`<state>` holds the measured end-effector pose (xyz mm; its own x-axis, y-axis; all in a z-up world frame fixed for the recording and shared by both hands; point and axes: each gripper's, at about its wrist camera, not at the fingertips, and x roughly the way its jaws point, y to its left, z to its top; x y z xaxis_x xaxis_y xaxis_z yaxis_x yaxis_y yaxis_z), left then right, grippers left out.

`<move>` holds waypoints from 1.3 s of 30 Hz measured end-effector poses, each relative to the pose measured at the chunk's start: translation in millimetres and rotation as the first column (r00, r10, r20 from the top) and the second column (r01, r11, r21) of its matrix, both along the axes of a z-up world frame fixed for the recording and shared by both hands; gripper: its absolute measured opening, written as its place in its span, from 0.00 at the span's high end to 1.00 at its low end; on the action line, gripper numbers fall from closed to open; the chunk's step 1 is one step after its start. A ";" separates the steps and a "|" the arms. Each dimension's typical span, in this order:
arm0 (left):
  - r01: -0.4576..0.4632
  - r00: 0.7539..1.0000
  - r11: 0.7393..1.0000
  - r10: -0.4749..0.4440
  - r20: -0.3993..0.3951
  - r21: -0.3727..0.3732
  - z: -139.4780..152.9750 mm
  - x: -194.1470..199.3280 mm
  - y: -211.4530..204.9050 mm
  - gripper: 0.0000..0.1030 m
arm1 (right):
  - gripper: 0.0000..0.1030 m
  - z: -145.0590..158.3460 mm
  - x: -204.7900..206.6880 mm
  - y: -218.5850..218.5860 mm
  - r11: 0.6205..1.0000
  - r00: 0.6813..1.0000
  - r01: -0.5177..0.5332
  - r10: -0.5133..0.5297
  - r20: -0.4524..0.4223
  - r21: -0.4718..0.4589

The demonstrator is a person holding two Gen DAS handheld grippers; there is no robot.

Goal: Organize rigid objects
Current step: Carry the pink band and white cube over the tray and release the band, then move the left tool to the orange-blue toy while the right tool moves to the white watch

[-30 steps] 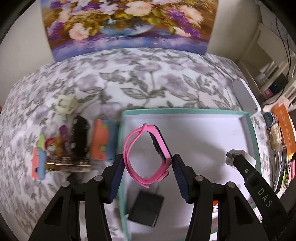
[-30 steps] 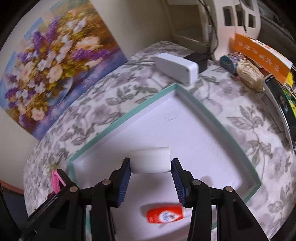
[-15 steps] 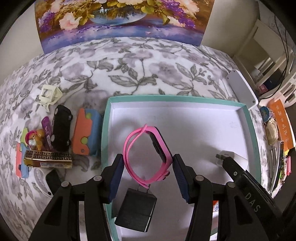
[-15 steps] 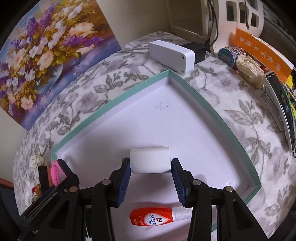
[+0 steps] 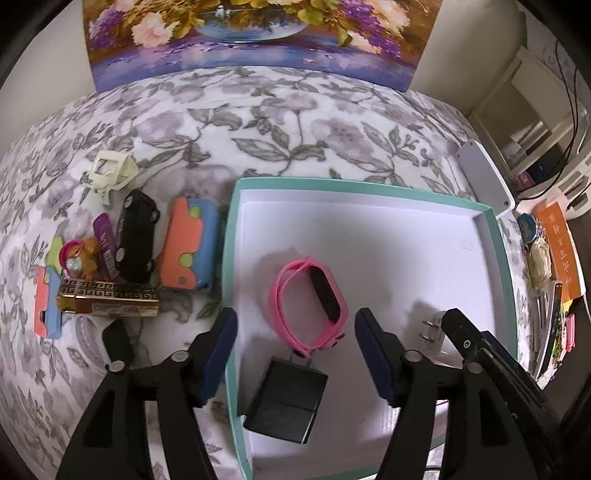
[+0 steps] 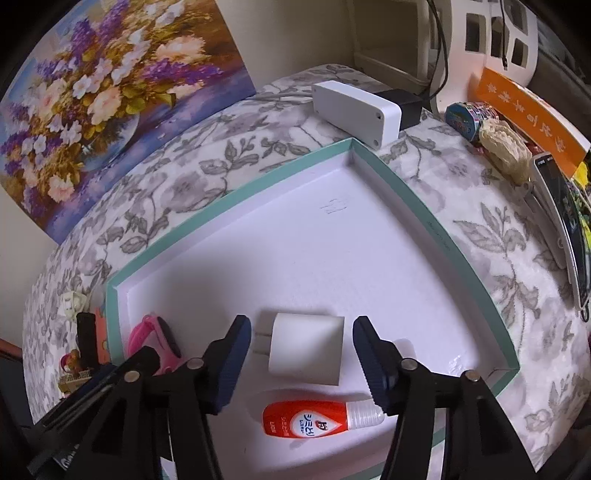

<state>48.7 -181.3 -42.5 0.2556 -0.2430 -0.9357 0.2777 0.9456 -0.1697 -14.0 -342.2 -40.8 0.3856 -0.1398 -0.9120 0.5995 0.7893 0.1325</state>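
Note:
A shallow teal-rimmed box [image 5: 495,236] [image 6: 229,195] with a white floor lies on the flowered cloth. On its floor rests a pink watch band [image 5: 310,306] [image 6: 155,339], free between the opening jaws of my left gripper [image 5: 295,350], pads clear of it. A black charger [image 5: 286,398] lies just below it. My right gripper [image 6: 301,365] is opening too; a white plug adapter [image 6: 306,347] [image 5: 432,332] lies loose on the box floor between its blue pads. A red and white tube [image 6: 314,421] lies nearer the camera.
Left of the box sit a black toy car [image 5: 136,236], an orange and blue toy [image 5: 190,243], a gold patterned box [image 5: 107,299], a cream piece [image 5: 110,171] and small trinkets. A white device [image 6: 354,107] stands beyond the box's far corner. A flower painting [image 5: 258,33] leans behind.
Both grippers' jaws have spread apart. The pink watch band and the white adapter, gripped before, now lie free on the box floor.

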 end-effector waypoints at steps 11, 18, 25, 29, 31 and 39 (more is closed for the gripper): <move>-0.092 0.995 0.996 0.092 0.027 -0.004 7.8 5.0 30.4 0.24 | 0.19 2.6 -8.8 3.7 1.000 1.000 0.016 -0.016 -0.009 -0.025; -0.154 0.986 0.988 0.151 0.075 0.033 11.4 7.5 55.9 0.07 | 0.04 -0.9 -11.8 10.5 0.999 1.000 -0.004 0.003 -0.031 -0.041; -0.208 0.973 0.974 0.197 0.118 0.089 18.3 8.4 84.0 0.05 | 0.01 3.9 -13.5 20.6 0.998 1.000 -0.020 0.019 -0.019 -0.052; -0.233 0.968 0.969 0.224 0.111 0.076 27.0 10.0 106.7 0.05 | 0.01 13.5 -15.7 25.4 0.999 1.000 -0.003 0.004 0.016 -0.045; -0.256 0.961 0.964 0.245 0.131 0.078 33.9 9.9 118.3 0.05 | 0.01 23.0 -17.1 29.0 0.999 0.999 0.006 -0.004 0.046 -0.049; -0.307 0.938 0.948 0.288 0.191 0.078 61.1 8.5 167.7 0.05 | 0.01 55.3 -14.8 56.2 0.998 0.991 -0.021 0.029 0.134 -0.061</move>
<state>57.2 -13.6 18.6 0.4629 -0.0330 -0.8858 -0.0033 0.9992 -0.0390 -28.8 -286.0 14.5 0.5085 -0.1810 -0.8418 0.5595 0.8126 0.1632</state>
